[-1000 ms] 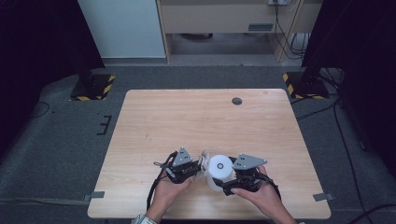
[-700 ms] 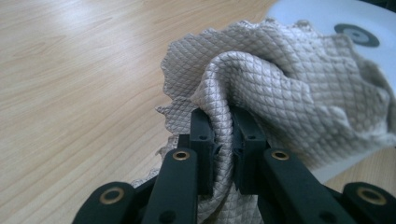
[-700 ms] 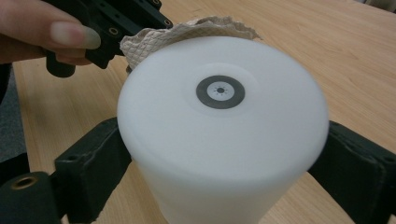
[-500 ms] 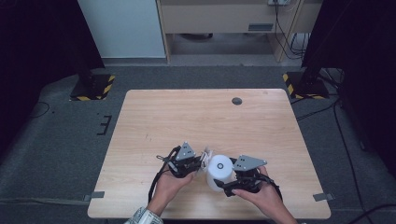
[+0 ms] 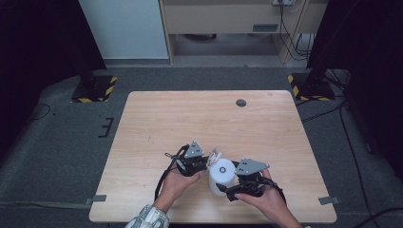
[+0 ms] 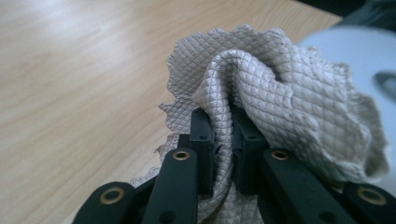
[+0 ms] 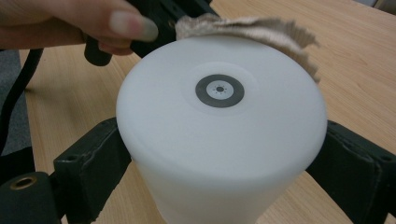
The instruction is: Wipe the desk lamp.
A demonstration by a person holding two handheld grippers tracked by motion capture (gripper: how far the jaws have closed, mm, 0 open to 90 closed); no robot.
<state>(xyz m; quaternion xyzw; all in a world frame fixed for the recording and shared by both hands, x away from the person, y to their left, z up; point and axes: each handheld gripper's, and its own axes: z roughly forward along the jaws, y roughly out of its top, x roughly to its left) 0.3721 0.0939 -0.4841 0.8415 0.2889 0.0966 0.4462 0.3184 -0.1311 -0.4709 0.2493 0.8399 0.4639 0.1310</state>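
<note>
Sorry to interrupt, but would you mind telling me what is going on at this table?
A person at the wooden table works with tongs in each hand. The right tongs clamp a white cup-shaped container by its sides. The left tongs pinch a beige quilted cloth and hold it against the container's rim, apparently to wipe it.

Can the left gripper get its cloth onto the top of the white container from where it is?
Probably yes. The left gripper, shut on the cloth, sits right beside the white container, whose top is bare and held by the right gripper.
</note>
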